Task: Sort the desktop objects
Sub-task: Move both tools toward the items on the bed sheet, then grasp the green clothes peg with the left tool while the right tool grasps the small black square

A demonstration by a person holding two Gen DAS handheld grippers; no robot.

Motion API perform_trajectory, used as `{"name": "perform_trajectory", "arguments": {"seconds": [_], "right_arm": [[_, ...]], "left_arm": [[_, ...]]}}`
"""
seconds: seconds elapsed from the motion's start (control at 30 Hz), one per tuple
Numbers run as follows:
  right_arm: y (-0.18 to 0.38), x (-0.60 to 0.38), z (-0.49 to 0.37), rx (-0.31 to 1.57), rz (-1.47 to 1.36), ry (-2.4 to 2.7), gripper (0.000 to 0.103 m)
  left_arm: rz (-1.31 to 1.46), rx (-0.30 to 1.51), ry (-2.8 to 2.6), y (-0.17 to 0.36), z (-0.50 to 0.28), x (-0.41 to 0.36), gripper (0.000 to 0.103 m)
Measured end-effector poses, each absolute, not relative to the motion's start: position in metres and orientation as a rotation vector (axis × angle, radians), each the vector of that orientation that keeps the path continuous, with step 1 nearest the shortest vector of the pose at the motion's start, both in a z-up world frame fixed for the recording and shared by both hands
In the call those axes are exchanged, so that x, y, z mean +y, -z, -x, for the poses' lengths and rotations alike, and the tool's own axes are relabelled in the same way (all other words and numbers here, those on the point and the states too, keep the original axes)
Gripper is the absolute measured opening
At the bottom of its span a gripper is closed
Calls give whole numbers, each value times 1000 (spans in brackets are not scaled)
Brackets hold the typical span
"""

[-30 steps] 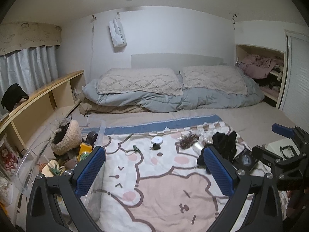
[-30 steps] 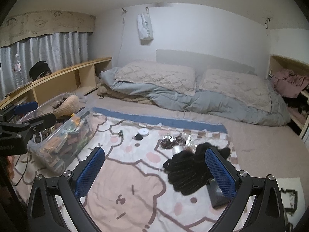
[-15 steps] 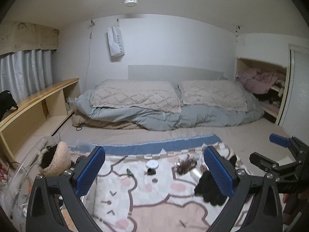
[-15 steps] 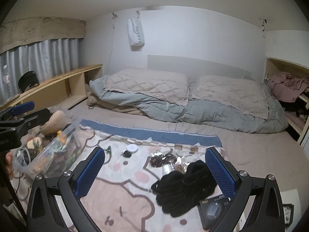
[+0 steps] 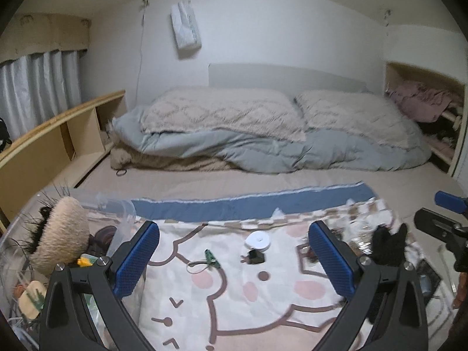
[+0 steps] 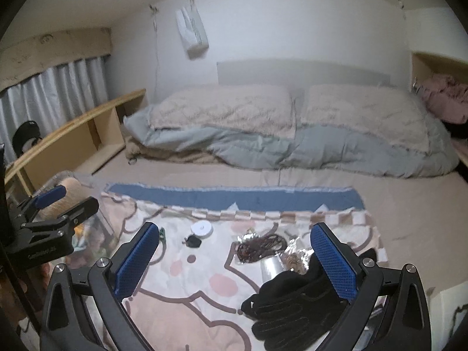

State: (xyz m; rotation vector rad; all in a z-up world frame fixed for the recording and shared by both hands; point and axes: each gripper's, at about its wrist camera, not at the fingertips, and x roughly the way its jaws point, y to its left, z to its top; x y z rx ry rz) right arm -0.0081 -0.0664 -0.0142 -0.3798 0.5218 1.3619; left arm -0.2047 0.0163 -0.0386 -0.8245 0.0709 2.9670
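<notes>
A cartoon-print blanket [image 5: 234, 307] on the bed carries small items: a white round disc [image 5: 259, 239], a black plug [image 5: 254, 257] and a green clip [image 5: 210, 256] on a thin cord. Black gloves [image 6: 292, 301] lie at the right, with a brown cord bundle [image 6: 257, 247] and crinkled foil [image 6: 295, 253] just beyond them. A clear plastic box [image 5: 122, 219] at the left holds a fluffy beige hat [image 5: 58, 242] and other bits. My left gripper [image 5: 234, 226] hovers open and empty beside the box. My right gripper [image 6: 235, 229] hovers open and empty, its right finger over the gloves.
Two pillows and a grey duvet [image 5: 263, 152] lie across the far end of the bed. A wooden shelf [image 5: 58, 134] runs along the left wall. An alcove [image 5: 421, 102] with clothes is at the right. A flat black device [image 5: 427, 278] lies at the blanket's right edge.
Both grippers tipped upward half a second ago and have since dipped back toward the blanket. The items on the blanket lie where they were. Both grippers stayed open.
</notes>
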Motion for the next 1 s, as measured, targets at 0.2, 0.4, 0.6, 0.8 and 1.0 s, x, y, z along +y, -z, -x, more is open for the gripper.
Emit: {"name": "perform_trajectory", "arguments": {"seconds": [0.2,0.4,0.6,0.8,1.0], "right_arm": [[56,-18,-9,648,408,-1323,84],[97,20,-27,787,380,-1302,73],[143,59,-24,914,384,-1355,56],[183,87,2,964,468,-1416,55],[201,100,12,968,505,-1452,55]], "left_arm": [[947,110,-2974,88,255,3,102],[1081,124,-2928,137,295,-7,102],[1199,116,-2860,177,321,-12,91],[1288,40,-2799,212,340,-18,85],[1343,23,-2768,243,354,-18,83]]}}
